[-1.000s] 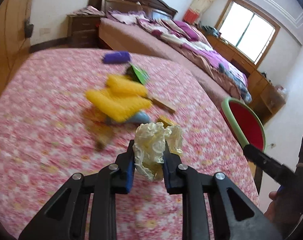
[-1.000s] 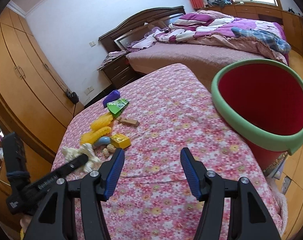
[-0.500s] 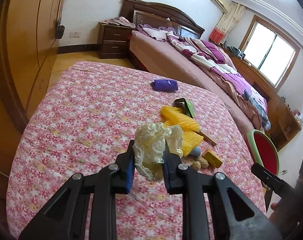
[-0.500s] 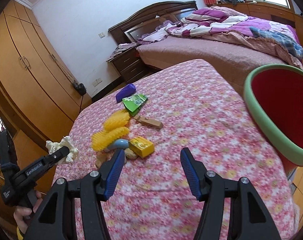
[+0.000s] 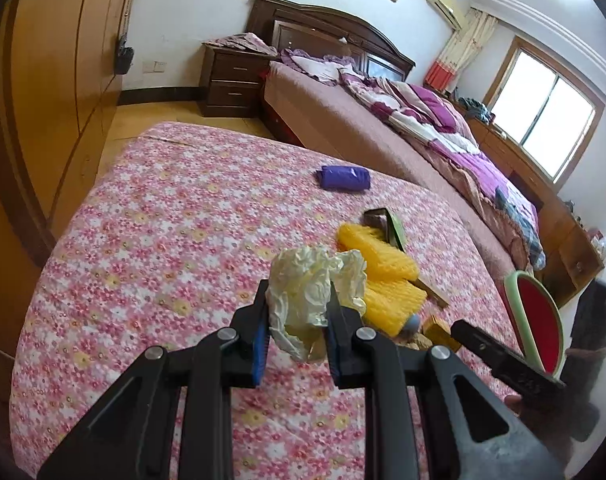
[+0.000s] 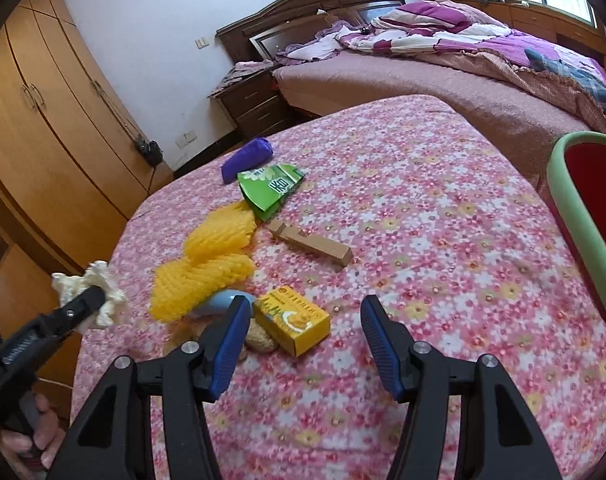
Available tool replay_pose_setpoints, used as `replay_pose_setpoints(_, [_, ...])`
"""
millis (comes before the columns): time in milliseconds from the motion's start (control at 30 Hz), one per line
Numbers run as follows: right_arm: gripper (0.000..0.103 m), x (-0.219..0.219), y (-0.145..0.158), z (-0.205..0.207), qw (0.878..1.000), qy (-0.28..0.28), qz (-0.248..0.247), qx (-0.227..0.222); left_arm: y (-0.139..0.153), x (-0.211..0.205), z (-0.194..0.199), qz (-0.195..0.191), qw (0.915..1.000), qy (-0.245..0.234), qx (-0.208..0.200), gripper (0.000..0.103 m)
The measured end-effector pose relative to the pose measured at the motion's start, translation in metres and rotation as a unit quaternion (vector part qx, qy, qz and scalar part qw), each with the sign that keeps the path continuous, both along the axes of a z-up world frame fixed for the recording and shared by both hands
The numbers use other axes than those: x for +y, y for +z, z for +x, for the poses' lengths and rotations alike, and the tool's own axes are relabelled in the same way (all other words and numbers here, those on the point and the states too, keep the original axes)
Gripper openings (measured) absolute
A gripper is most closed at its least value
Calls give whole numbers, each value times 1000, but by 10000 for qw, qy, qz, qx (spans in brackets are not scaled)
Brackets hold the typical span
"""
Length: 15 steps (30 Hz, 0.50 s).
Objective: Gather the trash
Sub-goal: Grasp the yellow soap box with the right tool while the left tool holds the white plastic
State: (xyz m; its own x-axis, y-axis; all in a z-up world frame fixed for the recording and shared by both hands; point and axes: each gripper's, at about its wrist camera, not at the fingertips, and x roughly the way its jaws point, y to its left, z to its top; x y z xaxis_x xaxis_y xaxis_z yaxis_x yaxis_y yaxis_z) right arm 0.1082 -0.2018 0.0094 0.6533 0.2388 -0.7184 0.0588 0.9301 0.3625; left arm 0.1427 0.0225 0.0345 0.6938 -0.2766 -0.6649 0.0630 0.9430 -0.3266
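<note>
— What is being shown on the near surface?

— A table (image 6: 443, 216) is being covered by a pink flowered cloth. Nearest the right gripper (image 6: 303, 336), a small yellow box (image 6: 293, 318) is being seen lying just beside a walnut (image 6: 259, 338) and a blue object (image 6: 219, 304). Behind these, two pieces of yellow foam netting (image 6: 207, 272) are lying side by side, then a wooden block (image 6: 311, 242), a green packet (image 6: 269, 190) and, farthest along the cloth, a purple bundle (image 6: 247, 158).

— And the bin?

— A red bin (image 6: 583, 216) with a green rim is being seen at the table's right edge, beside the cloth.

— What is being seen beyond the table?

— A wardrobe (image 6: 51, 128) is standing at the left, a dark nightstand (image 5: 233, 80) is being seen by the wall, and a bed (image 5: 403, 128) with purple bedding is lying under a window (image 5: 543, 120).

— How are the grippers being held?

— The left gripper (image 5: 299, 320) is being held above the near side of the table, its jaws being pressed onto a crumpled paper (image 5: 311, 292), which is being kept clear of the cloth. The right gripper is being held low over the cloth with its jaws spread wide and nothing between them, the box lying just ahead of its left finger.
</note>
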Motion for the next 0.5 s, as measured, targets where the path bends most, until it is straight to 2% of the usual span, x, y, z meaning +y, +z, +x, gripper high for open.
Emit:
replay_pose_setpoints(33, [61,1,-2,1,10000,5,4,17,-1,1,1,-38,10000,20,15,23])
replay_pose_setpoints(100, [50,5,-8,3,10000,40,-4,63,-3,1,1,-57,10000,15,50,23])
replay_pose_setpoints(300, [40,12,-13,3,9999,98,-107,19,-3,-6,-7,-86,9999,-83,37,23])
replay_pose_setpoints(500, [38,4,5,-23,9990,42,-400,-183,5,-22,-20,-65,9997,-225,-71,23])
